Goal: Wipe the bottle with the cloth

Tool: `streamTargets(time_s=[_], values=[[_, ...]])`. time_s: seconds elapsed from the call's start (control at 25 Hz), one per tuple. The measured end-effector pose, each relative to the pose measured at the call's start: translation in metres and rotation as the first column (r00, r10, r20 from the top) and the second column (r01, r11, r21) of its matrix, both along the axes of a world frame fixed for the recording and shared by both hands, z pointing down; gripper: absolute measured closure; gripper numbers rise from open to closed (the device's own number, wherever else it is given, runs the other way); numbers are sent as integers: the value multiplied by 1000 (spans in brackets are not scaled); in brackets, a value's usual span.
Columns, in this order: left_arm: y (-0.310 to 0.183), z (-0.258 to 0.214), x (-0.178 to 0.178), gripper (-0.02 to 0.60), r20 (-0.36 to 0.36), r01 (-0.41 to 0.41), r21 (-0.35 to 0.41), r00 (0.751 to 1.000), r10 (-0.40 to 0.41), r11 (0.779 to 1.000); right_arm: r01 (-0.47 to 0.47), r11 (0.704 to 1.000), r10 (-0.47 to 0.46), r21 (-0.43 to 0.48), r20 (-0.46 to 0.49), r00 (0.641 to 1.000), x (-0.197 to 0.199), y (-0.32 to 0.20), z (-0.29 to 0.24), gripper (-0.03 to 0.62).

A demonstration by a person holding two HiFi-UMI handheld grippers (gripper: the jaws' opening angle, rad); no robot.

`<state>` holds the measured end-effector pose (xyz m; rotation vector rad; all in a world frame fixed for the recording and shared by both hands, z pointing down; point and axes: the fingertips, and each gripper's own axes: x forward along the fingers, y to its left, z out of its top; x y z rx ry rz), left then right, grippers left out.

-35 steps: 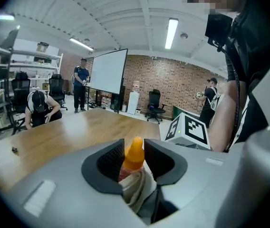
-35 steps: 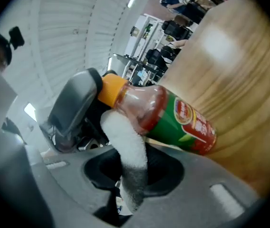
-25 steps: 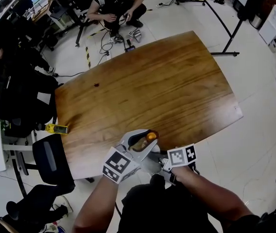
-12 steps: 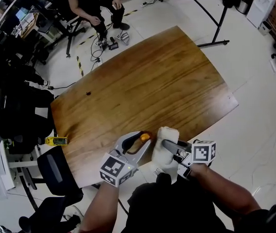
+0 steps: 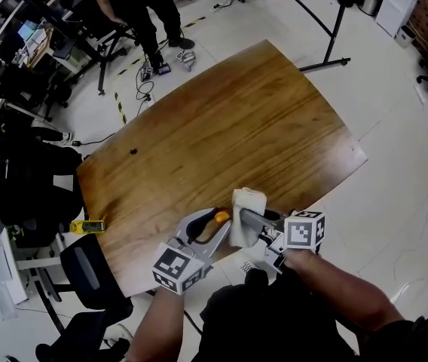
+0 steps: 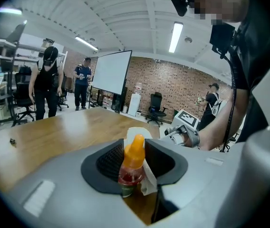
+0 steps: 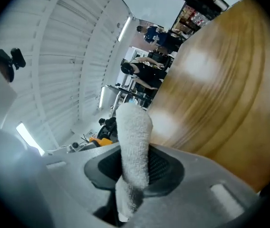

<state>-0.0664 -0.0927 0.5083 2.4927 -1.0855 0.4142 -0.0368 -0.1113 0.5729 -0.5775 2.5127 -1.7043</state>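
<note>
Off the table (image 5: 229,119)'s left edge sit a yellow tool (image 5: 87,225) and a black chair (image 5: 84,266). Above the table's near edge, the left gripper (image 5: 212,223) pinches the bottle (image 6: 131,172), orange cap up. Just to its right, the right gripper (image 5: 248,221) clamps the white cloth (image 5: 248,200), which stands up beside the bottle. Beyond them the wood runs open, with a dark speck (image 5: 132,151) far left. A pole (image 5: 337,32) rises past the far corner, and the floor (image 5: 402,142) lies open on the right.
</note>
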Motion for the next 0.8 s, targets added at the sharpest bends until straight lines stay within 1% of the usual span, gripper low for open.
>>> streamTargets(time_s=[0.12, 0.24, 0.32, 0.36, 0.44, 0.48, 0.52, 0.56, 0.6, 0.64, 0.68, 0.76, 0.8], values=[[0, 0, 2, 430, -9, 2, 2, 1000, -2, 1000, 16, 1000, -15, 10, -78, 997, 0, -5, 12, 517], [0, -1, 1, 429, -17, 3, 2, 1000, -3, 1000, 68, 996, -56, 53, -208, 977, -3, -7, 25, 517], [-1, -2, 0, 428, -16, 2, 3, 1000, -2, 1000, 142, 986, -105, 92, -323, 940, -5, -7, 34, 519], [-1, -1, 1, 428, -16, -1, 4, 1000, 1, 1000, 188, 976, -133, 109, -387, 912, -6, -6, 39, 519], [0, 0, 3, 428, -13, -4, 4, 1000, 4, 1000, 283, 950, -180, 134, -503, 845, -5, -3, 48, 519], [0, -1, 4, 428, -11, -5, 3, 1000, 5, 1000, 321, 937, -200, 138, -542, 816, -4, -1, 52, 519], [0, -2, 5, 428, -9, -5, 1, 1000, 5, 1000, 349, 927, -217, 136, -563, 797, -4, -1, 54, 519], [1, -1, 5, 428, -8, -6, 0, 1000, 6, 1000, 364, 922, -230, 134, -566, 792, -3, -2, 53, 519], [1, -1, 6, 426, -6, -6, -2, 1000, 6, 1000, 367, 920, -238, 137, -551, 800, -1, -3, 49, 517], [1, -2, 7, 426, -1, -5, -4, 1000, 5, 1000, 360, 922, -239, 146, -516, 822, 2, -6, 41, 517], [0, -3, 8, 427, 5, -4, -7, 1000, 4, 1000, 343, 925, -238, 161, -459, 856, 5, -10, 29, 517], [0, -1, 8, 427, 13, -7, -9, 1000, 7, 1000, 302, 934, -243, 189, -285, 927, 8, -17, -5, 517], [1, 0, 8, 427, 13, -8, -9, 1000, 8, 1000, 293, 934, -256, 202, -192, 947, 7, -20, -24, 517]])
